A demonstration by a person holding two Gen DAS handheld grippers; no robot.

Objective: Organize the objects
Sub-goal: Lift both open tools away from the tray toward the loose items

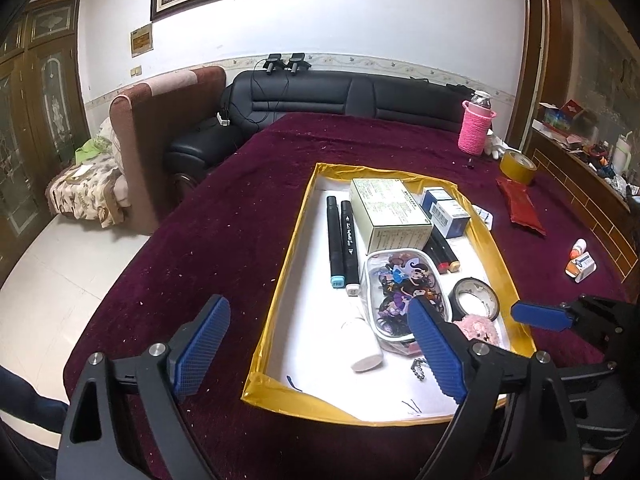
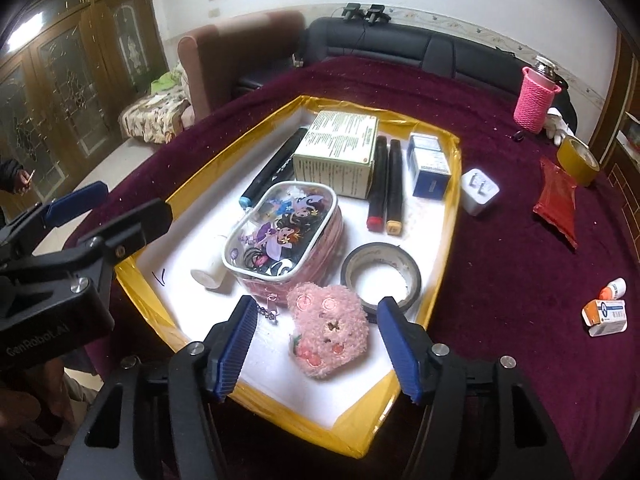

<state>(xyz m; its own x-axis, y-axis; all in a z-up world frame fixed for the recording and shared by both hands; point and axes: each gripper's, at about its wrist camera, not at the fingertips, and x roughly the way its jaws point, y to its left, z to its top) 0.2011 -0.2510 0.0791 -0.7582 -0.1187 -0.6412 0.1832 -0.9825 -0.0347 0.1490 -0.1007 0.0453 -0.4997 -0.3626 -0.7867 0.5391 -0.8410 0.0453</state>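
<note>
your left gripper [image 1: 316, 332] stands wide apart with nothing between the pads; one blue finger hangs over the maroon cloth [image 1: 224, 208] outside the tray's left rim, the other over the near end of the cartoon pouch [image 1: 400, 292]. your right gripper [image 2: 316, 332] is released too, its pads on either side of the pink plush toy [image 2: 328, 332] without pressing it; the toy lies on the white floor by the tray's near rim.

the yellow-edged tray [image 2: 448, 236] is crowded: green box [image 2: 340, 156] at the far end, two blue boxes [image 2: 430, 168] in the far right corner, a black marker [image 2: 276, 168] to the left of the green box, two more markers [image 2: 386, 188] right of it, the tape roll [image 2: 380, 276] just beside the plush, and a white tube [image 2: 212, 270] against the pouch's left side. bare white floor shows only in the near left corner and along the near rim.

outside the right rim, a white charger [image 2: 480, 192] sits just beside the tray wall. farther right on the cloth lie a red packet [image 2: 558, 208], a yellow tape roll [image 2: 578, 160], an orange-and-white box [image 2: 606, 316] and a small bottle [image 2: 614, 289], well apart from each other. the cloth left of the tray is open.
</note>
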